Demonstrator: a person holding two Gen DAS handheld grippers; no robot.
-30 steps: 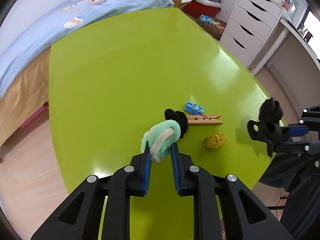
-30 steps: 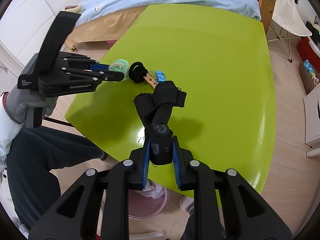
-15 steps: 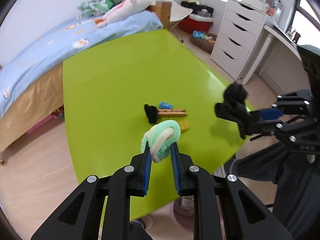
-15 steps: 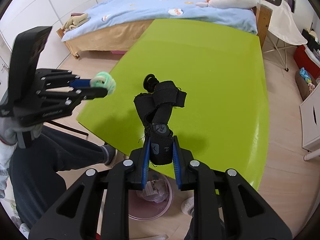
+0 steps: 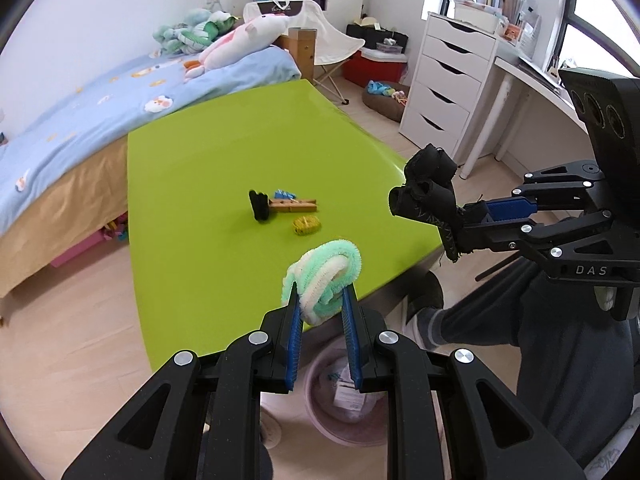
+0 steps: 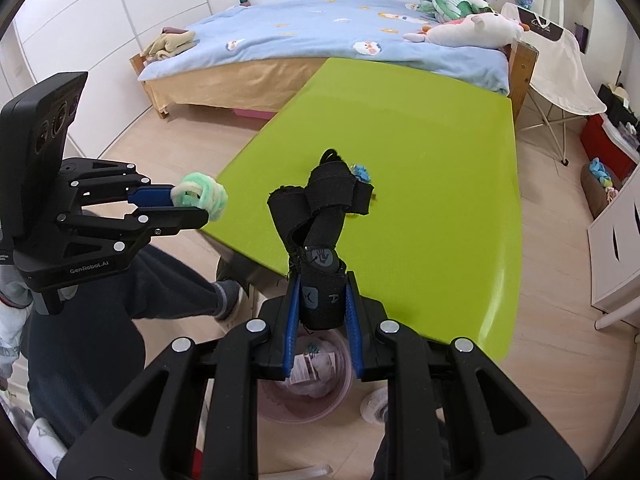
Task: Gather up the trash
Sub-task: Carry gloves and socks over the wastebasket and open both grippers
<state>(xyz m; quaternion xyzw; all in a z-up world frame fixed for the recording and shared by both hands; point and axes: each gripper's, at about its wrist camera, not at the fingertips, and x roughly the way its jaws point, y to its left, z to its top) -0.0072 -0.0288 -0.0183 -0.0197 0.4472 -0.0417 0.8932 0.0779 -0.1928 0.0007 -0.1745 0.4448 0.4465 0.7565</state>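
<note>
Now I've pulled both grippers back off the table: left fingers clamp the chenille bundle, right gripper pinches the black strap (pink bin below); clothespin remains.

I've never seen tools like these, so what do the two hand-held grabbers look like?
Both are matte black with silver bolts and blue ribbed pads inside two fingers. The left gripper reads "GenRobot.AI", the right gripper "DAS". Each carries a black box with round lenses. A white knit glove holds the left one.
</note>
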